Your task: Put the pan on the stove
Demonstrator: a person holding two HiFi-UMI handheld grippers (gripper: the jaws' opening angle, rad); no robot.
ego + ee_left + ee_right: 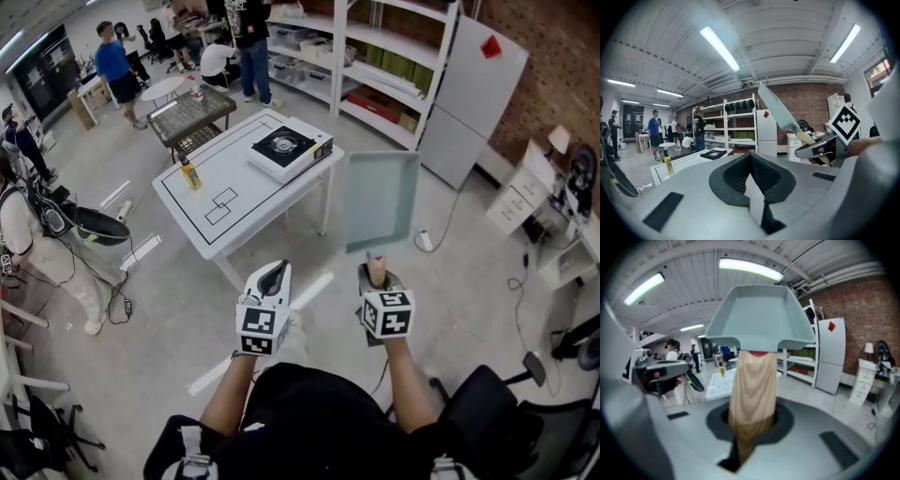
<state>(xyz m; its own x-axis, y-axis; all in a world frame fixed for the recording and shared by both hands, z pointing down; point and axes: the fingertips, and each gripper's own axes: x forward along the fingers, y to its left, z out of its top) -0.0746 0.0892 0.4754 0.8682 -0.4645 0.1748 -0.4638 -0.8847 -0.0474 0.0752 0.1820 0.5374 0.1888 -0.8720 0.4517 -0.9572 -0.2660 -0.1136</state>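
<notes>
Pan (380,200) is off the stove (290,147), up in the air over the floor in front of the person and well apart from the white table (246,228). It's square and shallow, pale grey-green, with rounded corners and a low raised rim. A light wood handle (752,394) has a red collar where it meets the body. It stands upright on edge, handle down.

Right gripper (377,281) is clamped on the handle; the wood runs straight down between the jaws in the right gripper view. Left gripper (273,278) is empty with its jaws together, held beside the right one and not touching the pan.

Stove is a single-burner unit, white body and black top, at the table's far corner. Yellow bottle (190,174) stands on the table's left edge.
</notes>
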